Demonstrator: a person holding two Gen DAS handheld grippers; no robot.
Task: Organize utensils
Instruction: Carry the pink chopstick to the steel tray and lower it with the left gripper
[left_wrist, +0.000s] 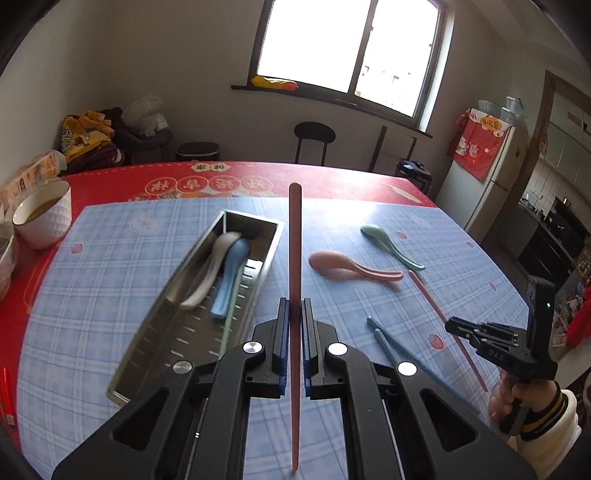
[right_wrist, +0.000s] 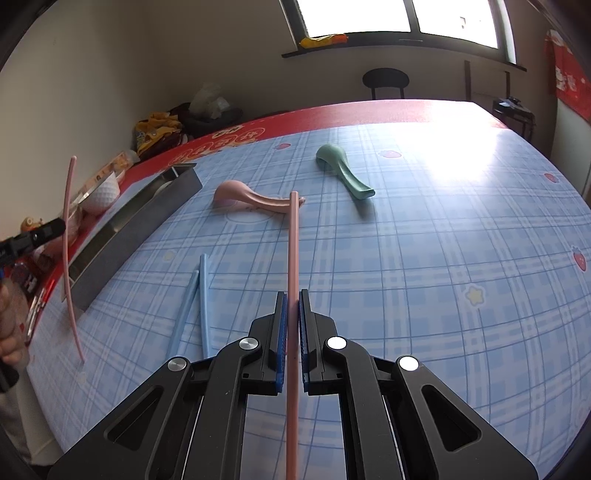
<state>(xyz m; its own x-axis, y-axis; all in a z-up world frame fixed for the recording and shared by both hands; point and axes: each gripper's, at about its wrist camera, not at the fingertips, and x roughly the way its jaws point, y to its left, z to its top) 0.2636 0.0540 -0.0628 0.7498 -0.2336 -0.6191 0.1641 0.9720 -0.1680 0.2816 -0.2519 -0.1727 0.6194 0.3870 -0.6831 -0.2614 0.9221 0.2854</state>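
— Above the surface (right_wrist: 424, 229), what do both grippers hold?
— Left gripper (left_wrist: 294, 308) pinches one pink chopstick (left_wrist: 294, 258); right gripper (right_wrist: 292, 301) pinches another pink chopstick (right_wrist: 293, 243), beside the metal tray (left_wrist: 207, 266).

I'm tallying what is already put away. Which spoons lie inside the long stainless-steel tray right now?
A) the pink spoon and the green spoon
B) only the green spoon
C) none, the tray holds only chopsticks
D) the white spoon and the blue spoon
D: the left wrist view shows a white plastic spoon and a blue plastic spoon side by side inside the long stainless-steel tray, while the pink spoon and the green spoon lie on the blue checked tablecloth.
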